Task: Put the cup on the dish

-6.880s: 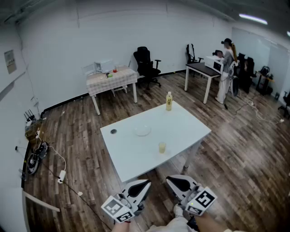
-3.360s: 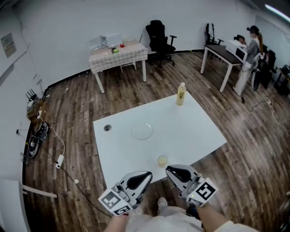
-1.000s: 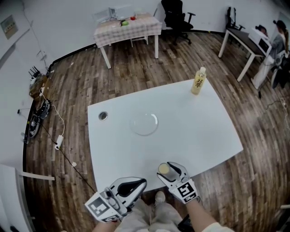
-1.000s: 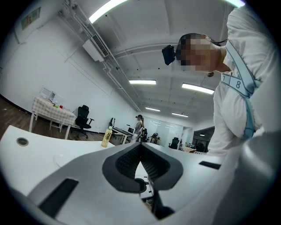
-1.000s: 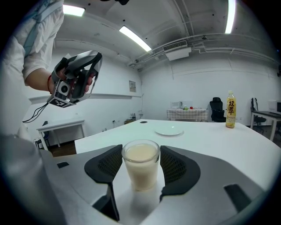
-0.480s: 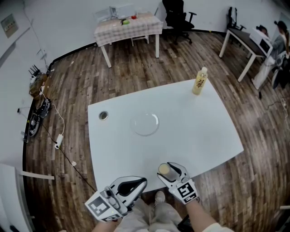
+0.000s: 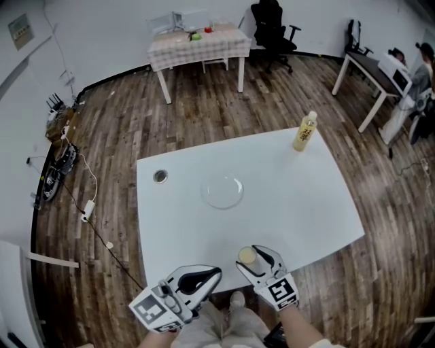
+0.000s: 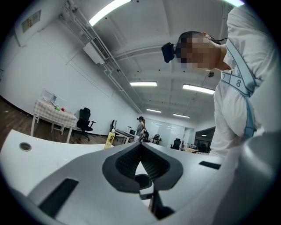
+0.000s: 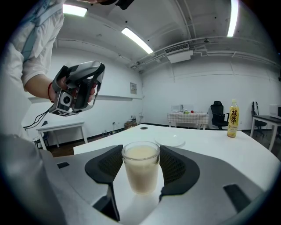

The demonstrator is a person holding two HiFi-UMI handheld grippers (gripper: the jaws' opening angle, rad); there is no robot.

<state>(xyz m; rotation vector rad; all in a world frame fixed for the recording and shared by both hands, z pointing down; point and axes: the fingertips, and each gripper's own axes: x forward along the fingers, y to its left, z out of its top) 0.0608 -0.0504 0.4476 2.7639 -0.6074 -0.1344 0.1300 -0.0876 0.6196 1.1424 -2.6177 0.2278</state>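
A clear cup (image 7: 247,255) of pale milky drink stands on the white table (image 7: 306,204) near its front edge. My right gripper (image 7: 255,259) has its pads against both sides of the cup (image 9: 140,169), shut on it; the cup's base rests on the table. The clear glass dish (image 7: 222,192) lies mid-table, well beyond the cup, and shows as a flat disc (image 9: 172,140) behind it in the right gripper view. My left gripper (image 7: 206,275) is off the table's front edge, left of the cup, its jaws (image 8: 140,148) shut with nothing between them.
A yellow drink bottle (image 7: 305,132) stands at the table's far right corner. A round cable hole (image 7: 160,177) sits at the far left. Beyond are a checked-cloth table (image 7: 200,41), an office chair (image 7: 272,20) and a person (image 7: 425,61) at a desk.
Over several seconds I came up to the table and my right gripper went round the cup. In the last second only the view shifted slightly; cup and grippers stay put.
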